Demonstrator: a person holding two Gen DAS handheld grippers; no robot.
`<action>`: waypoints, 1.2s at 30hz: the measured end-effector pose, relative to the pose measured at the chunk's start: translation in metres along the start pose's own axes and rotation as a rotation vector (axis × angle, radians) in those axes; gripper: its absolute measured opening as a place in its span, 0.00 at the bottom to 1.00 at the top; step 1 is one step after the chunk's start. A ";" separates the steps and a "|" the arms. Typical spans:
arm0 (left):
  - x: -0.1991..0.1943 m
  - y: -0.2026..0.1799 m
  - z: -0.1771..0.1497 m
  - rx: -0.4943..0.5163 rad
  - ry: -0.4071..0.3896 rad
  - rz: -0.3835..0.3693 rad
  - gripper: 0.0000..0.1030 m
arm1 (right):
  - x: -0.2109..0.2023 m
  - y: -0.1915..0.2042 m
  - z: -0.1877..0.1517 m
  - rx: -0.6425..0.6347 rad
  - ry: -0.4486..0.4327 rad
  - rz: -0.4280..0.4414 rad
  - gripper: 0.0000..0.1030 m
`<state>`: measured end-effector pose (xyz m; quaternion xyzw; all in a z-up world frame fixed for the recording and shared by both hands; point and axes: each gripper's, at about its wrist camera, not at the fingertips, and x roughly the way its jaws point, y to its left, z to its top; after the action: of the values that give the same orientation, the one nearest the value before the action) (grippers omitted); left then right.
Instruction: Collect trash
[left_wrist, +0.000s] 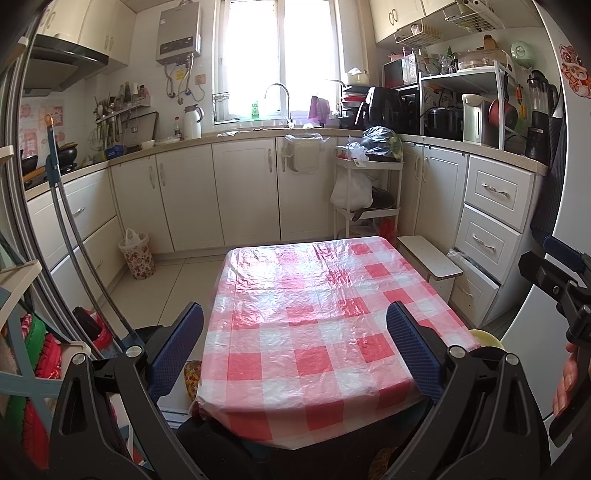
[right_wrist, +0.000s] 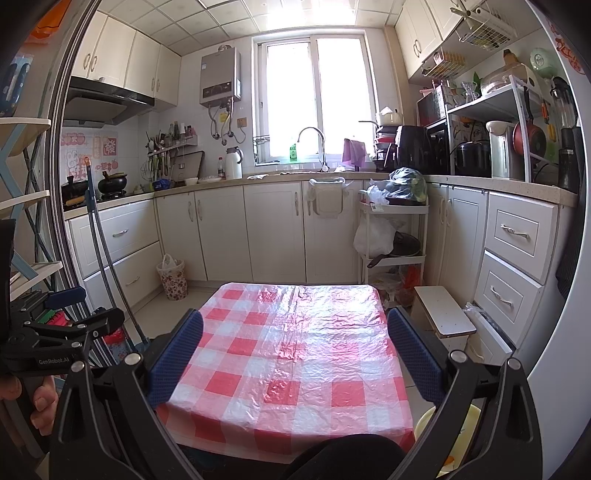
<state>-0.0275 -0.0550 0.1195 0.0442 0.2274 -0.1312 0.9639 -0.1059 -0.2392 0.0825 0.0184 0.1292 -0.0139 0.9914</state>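
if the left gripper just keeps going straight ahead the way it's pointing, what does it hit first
Probably the checkered tablecloth on the table: the open left gripper points slightly down over it. If it clears the far edge, the white cabinets come next; depth is unclear.

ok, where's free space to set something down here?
The checkered table top is bare edge to edge between both open claws. Floor is free between table and floral bin. Crowded: the counter on the right with appliances, and the white cart holding bags.
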 end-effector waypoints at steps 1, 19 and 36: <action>0.000 0.000 0.000 0.000 0.000 0.001 0.93 | 0.000 0.000 -0.001 0.001 0.000 0.000 0.93; 0.000 -0.002 0.000 0.000 0.001 0.000 0.93 | 0.000 -0.001 -0.001 0.004 -0.002 0.000 0.93; -0.001 -0.002 0.000 -0.001 -0.001 0.001 0.93 | 0.000 -0.001 -0.002 0.004 -0.002 0.000 0.93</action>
<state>-0.0291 -0.0568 0.1201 0.0437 0.2269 -0.1304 0.9642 -0.1063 -0.2400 0.0807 0.0204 0.1281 -0.0142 0.9915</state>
